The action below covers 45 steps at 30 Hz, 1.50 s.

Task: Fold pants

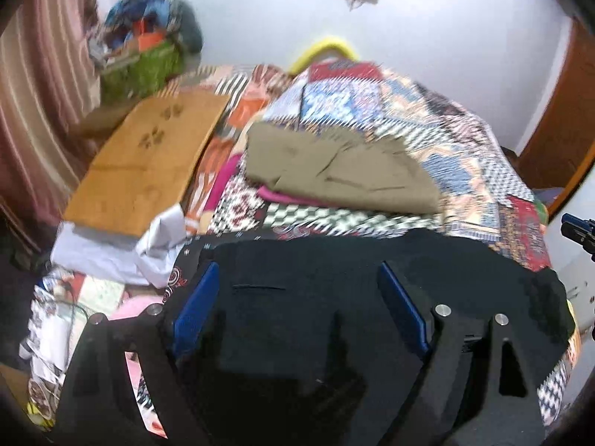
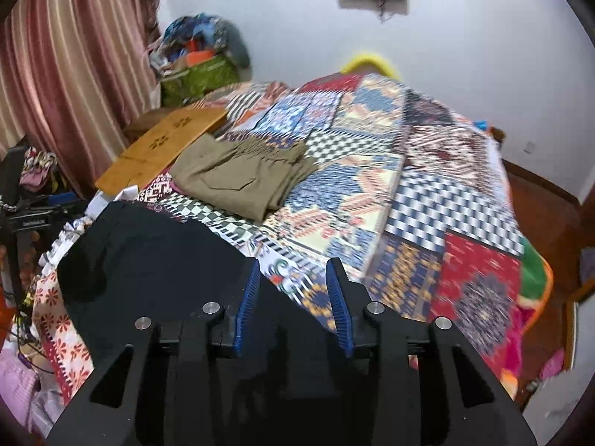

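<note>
Black pants (image 1: pixel 334 271): folded flat at the near edge of the bed, on the patchwork cover; in the right wrist view (image 2: pixel 156 252) they lie to the left of the gripper
Left gripper (image 1: pixel 297 297): above the black pants, jaws spread wide, blue pads (image 1: pixel 197 304) apart with only flat cloth seen behind the gap; nothing gripped
Right gripper (image 2: pixel 293 297): over the near edge of the bed, beside the right margin of the black pants; jaws at a narrow gap, blue pads (image 2: pixel 247 304) not pressing on anything, patterned cover showing between them
Olive pants (image 2: pixel 241 174): second garment, folded, farther back on the bed, well apart from the black pants; in the left wrist view (image 1: pixel 342 171) it rests partly on a pink cloth (image 1: pixel 275 195)
Patchwork cover (image 2: pixel 427 186): multicoloured geometric blocks, spread across the whole bed
Wooden board (image 1: pixel 148 163): flat at the left side of the bed, beside the olive pants, paw-print cut-outs visible
White cloth (image 1: pixel 122 249): crumpled under the near end of the board
Curtain (image 2: pixel 74 67): striped pink and cream, at the left
Green bag (image 2: pixel 200 74): heaped with mixed clothing, against the far wall
Image quality: motion blur in both views
</note>
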{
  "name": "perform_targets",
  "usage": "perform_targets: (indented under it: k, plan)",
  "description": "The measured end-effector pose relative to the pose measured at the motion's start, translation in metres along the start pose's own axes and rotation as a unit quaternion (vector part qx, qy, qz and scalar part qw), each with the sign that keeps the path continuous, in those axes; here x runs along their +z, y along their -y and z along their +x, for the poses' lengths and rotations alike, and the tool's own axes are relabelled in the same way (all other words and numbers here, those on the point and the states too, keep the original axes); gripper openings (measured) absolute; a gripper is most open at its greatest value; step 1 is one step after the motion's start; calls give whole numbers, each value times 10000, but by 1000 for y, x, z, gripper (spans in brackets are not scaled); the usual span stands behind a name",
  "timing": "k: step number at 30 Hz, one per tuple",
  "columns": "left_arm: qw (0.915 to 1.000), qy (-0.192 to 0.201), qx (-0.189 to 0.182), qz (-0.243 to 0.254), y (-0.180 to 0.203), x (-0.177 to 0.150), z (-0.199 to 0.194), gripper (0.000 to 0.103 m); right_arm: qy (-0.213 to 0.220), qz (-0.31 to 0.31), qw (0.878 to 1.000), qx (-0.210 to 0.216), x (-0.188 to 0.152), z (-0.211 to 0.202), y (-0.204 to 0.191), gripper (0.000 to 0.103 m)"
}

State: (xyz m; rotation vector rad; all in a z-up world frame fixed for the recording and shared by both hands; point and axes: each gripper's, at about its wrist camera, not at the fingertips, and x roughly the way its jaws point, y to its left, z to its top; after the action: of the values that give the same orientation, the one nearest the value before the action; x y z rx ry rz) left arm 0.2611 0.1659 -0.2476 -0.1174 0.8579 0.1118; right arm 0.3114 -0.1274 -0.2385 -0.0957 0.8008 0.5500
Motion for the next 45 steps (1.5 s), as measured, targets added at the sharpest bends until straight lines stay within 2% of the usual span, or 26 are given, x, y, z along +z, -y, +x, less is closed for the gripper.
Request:
perform_targets:
  k: [2, 5, 10, 15, 20, 22, 24, 29, 32, 35, 41, 45]
  plan:
    - [9997, 202, -41, 164, 17, 0, -23, 87, 108, 47, 9999, -95, -10, -20, 2, 36]
    - [9981, 454, -134, 404, 43, -3, -52, 87, 272, 103, 9993, -247, -26, -49, 3, 47]
    - [9940, 719, -401, 715, 85, -15, -88, 92, 396, 242, 9980, -421, -58, -85, 8, 48]
    - [9869, 857, -771, 1130, 139, -36, -103, 96, 368, 623, 9958, -568, -94, -108, 23, 48]
    - [9777, 519, -1419, 1462, 195, -61, -87, 96, 244, 1042, 9914, -757, -134, -124, 36, 49]
    - [9734, 301, -1605, 1607, 219, -73, -75, 96, 205, 1204, 9884, -904, -151, -126, 41, 50]
    - [9688, 128, -1759, 1741, 239, -82, -63, 96, 149, 1468, 9852, -875, -171, -127, 49, 52]
    - [9621, -258, -1683, 2129, 277, -103, -29, 95, -103, 1945, 9787, -651, -198, -113, 63, 52]
    - [9609, -539, -1625, 2177, 285, -111, -10, 86, -287, 2091, 9761, -518, -209, -98, 70, 52]
    - [9572, -966, -1798, 2054, 284, -118, 7, 72, -427, 2350, 9707, -268, -217, -85, 81, 52]
    - [9551, -1004, -1910, 2028, 286, -127, 9, 70, -491, 2877, 9564, 136, -227, -70, 98, 52]
    - [9527, -1022, -1867, 2168, 292, -122, 8, 70, -408, 2888, 9565, 112, -224, -71, 99, 52]
